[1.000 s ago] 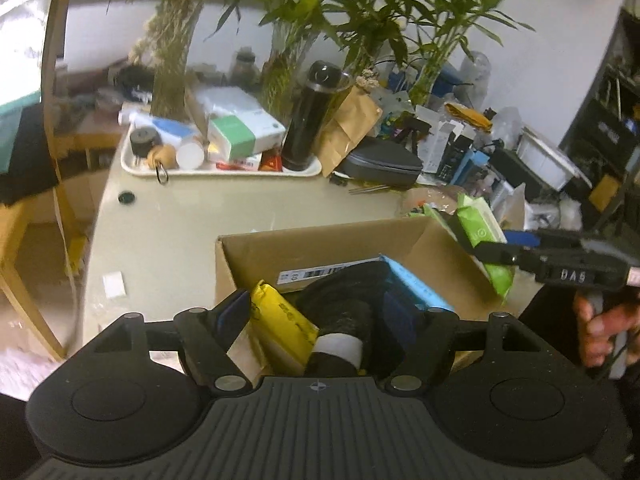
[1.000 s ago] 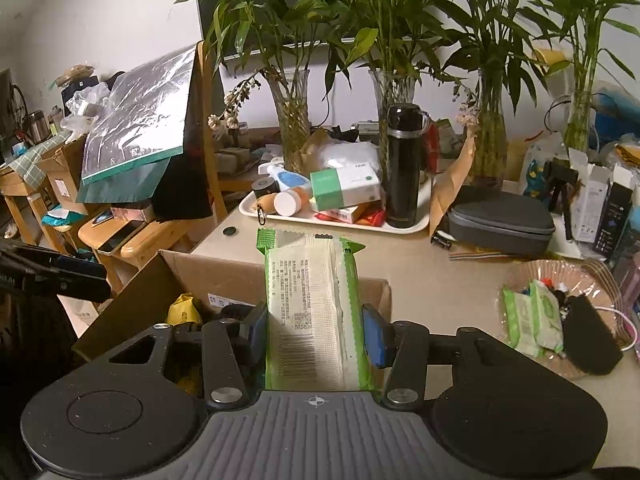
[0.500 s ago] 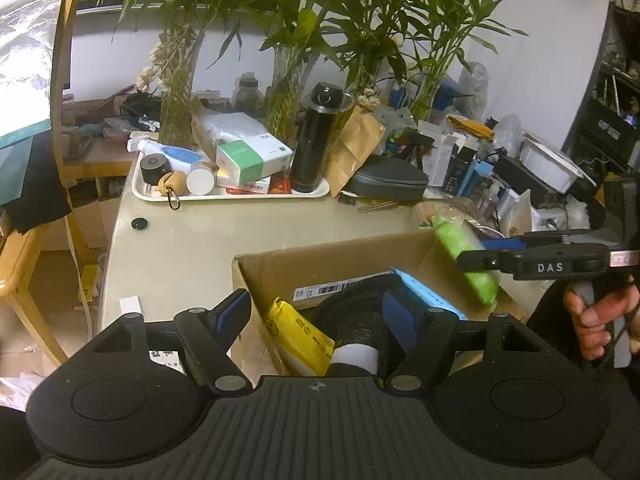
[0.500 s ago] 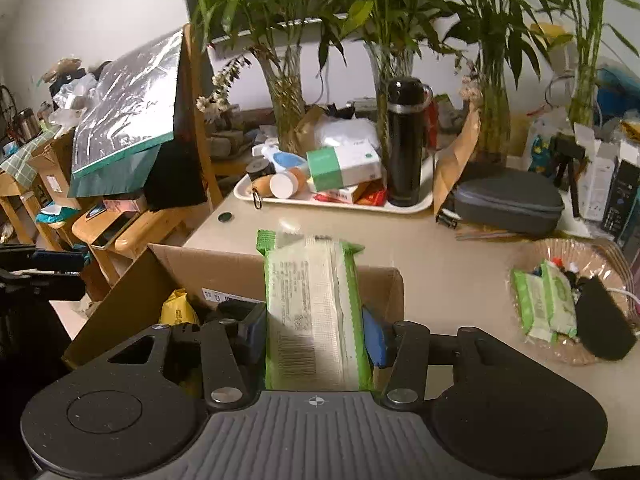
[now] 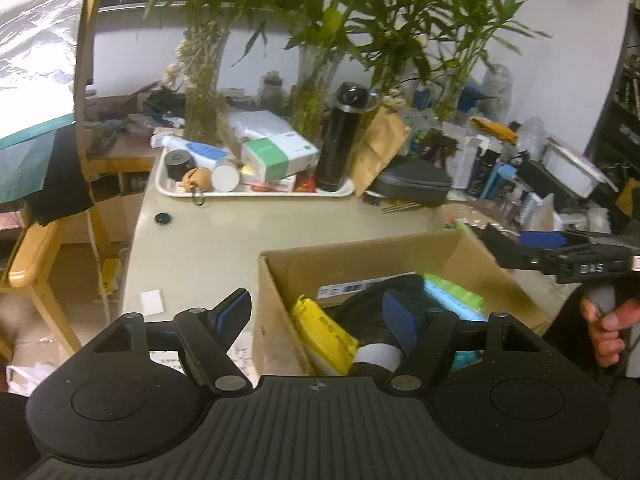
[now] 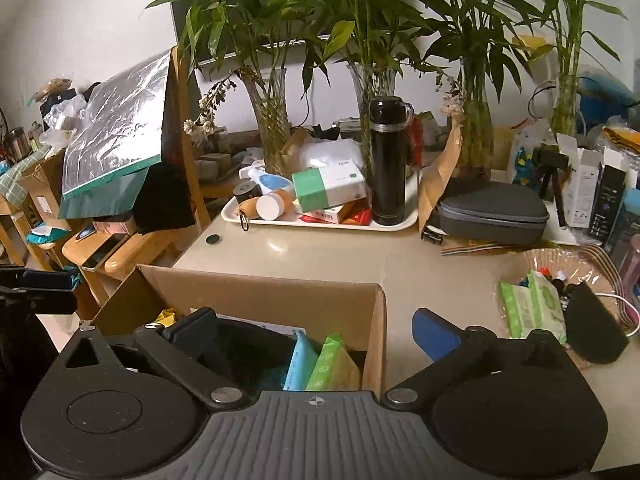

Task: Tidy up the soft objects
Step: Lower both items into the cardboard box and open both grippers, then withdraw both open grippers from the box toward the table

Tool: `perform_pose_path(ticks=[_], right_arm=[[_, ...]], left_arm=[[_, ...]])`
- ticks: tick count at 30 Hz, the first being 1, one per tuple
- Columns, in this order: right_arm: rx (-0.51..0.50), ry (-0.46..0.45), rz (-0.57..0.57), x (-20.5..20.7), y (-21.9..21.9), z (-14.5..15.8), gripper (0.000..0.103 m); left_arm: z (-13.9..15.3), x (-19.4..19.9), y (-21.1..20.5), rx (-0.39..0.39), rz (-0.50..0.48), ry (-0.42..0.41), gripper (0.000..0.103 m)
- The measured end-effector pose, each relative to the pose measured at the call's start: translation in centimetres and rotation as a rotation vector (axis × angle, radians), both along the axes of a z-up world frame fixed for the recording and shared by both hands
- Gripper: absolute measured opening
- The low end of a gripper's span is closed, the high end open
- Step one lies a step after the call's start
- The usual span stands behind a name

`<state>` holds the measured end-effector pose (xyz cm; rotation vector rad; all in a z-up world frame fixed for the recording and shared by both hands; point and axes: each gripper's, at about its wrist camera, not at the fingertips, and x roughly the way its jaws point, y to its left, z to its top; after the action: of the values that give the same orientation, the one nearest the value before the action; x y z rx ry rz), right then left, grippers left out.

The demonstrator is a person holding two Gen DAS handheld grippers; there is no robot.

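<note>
presently catalogued, soft goods and their handling. cardboard box (image 6: 280, 300): sits on the table (image 6: 320, 252) at its near edge, open at the top, already holding several soft items. green wipes pack (image 6: 334, 364): lies inside the box at its right wall, tilted on edge against a light blue pack (image 6: 298, 360); film-wrapped, judged light, yielding and a little slippery, best pinched across its flat faces near the middle and not by the crimped end seam. dark fabric bundle (image 5: 376, 308) with a white band: fills the middle of the box, judged soft and bulky, likely to sag if taken by one corner. yellow pouch (image 5: 320, 330): leans at the left of the box, crinkly film, light. woven basket (image 6: 560, 268): stands on the table to the right of the box, apart from it, holding another green wipes packet (image 6: 528, 308) and a dark soft pad (image 6: 592, 328); these appear to be what remains to sort. the packet would take a grip across its short width; the pad looks compressible and may need a deeper bite. right gripper (image 6: 316, 332): jaws spread wide and empty, one finger over the box interior and the other outside its right wall. left gripper (image 5: 316, 312): likewise released, holding nothing, fingers straddling the left wall of the box. tray (image 6: 320, 222) of hard goods at the far side: not part of this lot.
</note>
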<state>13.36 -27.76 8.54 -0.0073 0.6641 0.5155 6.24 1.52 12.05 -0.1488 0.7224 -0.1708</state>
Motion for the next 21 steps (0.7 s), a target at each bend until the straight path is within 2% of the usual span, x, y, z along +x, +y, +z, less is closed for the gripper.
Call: perform_pose_path(ticks=[5,8,11,14,18,21], right_arm=[[0.011,0.034,-0.008,0.3,-0.2,-0.5,0.103],[-0.003,0.082,-0.013,0.5,0.0,-1.3,0.103],[-0.05,0.122,-0.037,0.9,0.4,-2.1,0.103],[-0.029,0.169,-0.023,1.0,0.4,-2.8,0.103],[0.018,0.207,0.009,0.6,0.2,-3.0,0.103],[0.007,0.199,0.011,0.1,0.4,-3.0,0.103]], left_arm=[[-0.8,0.7,0.1,0.019,0.023,0.034,0.072],[-1.8,1.6,0.1,0.033,0.047,0.084,0.072],[-3.0,2.4,0.1,0.02,0.046,0.139,0.072],[-3.8,3.0,0.0,-0.005,0.029,0.172,0.072],[-4.3,3.4,-0.5,-0.056,-0.023,0.175,0.072],[-4.3,3.4,-1.4,-0.006,-0.019,0.163,0.072]])
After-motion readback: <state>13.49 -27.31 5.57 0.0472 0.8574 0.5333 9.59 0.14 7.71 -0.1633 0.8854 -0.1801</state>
